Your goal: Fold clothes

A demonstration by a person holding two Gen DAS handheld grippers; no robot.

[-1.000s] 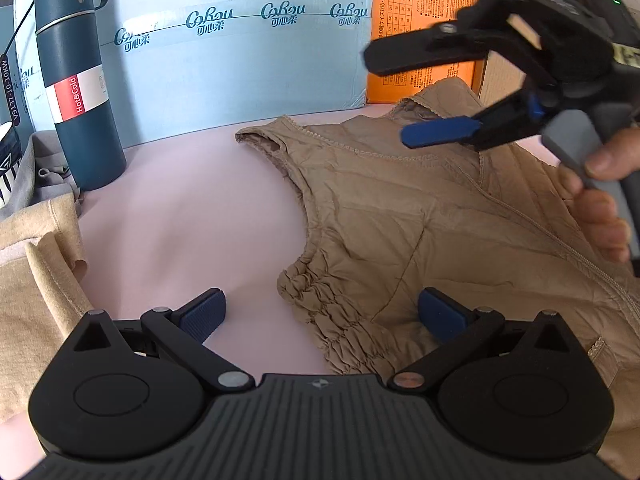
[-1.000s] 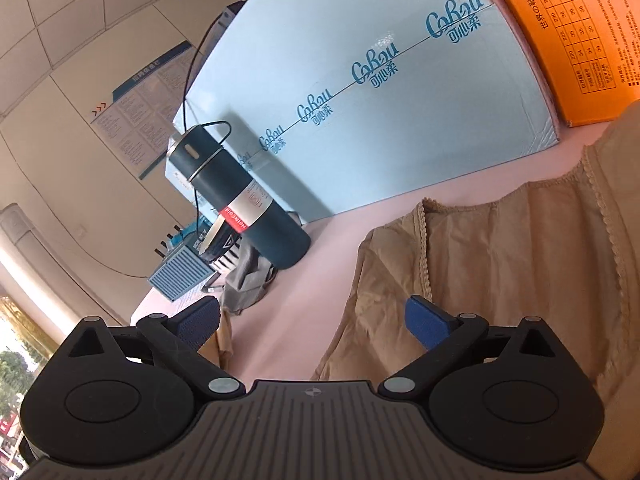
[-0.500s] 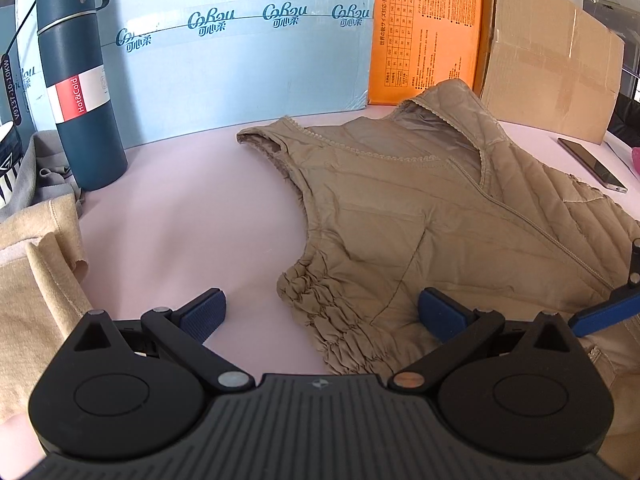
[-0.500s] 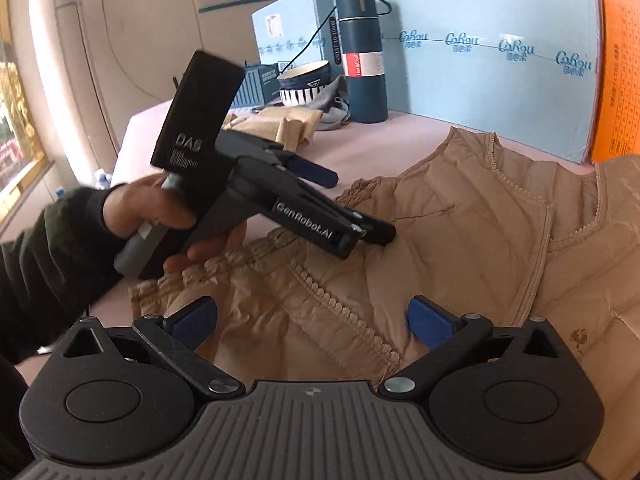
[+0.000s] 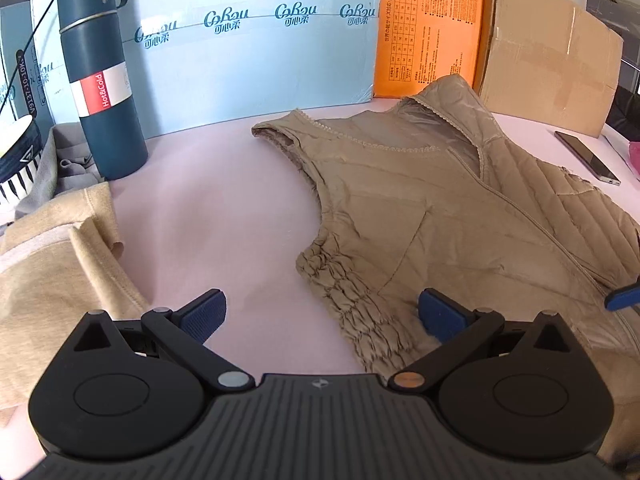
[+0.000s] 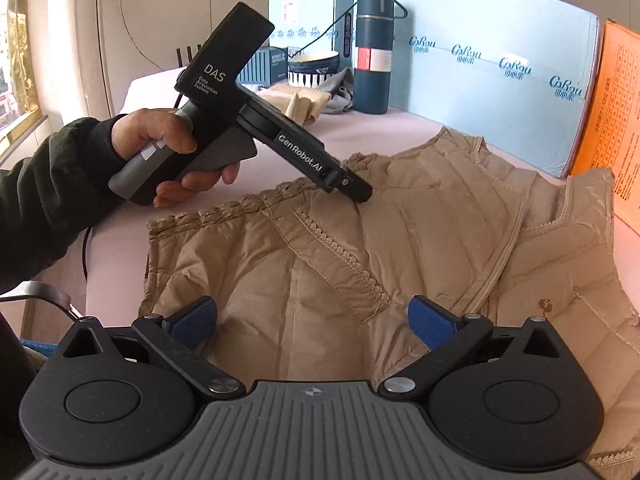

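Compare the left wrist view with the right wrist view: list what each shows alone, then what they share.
Only the left wrist view shows the brown cardboard box and the phone. Only the right wrist view shows the person's left hand holding the left tongs over the vest, and a window at far left. Both show the beige vest, blue flask, pink table and orange box.

Black left gripper (image 5: 322,314) with blue pads (image 5: 204,314), "GenRobot.AI" and "DAS" markings, dark green sleeve (image 6: 48,196)
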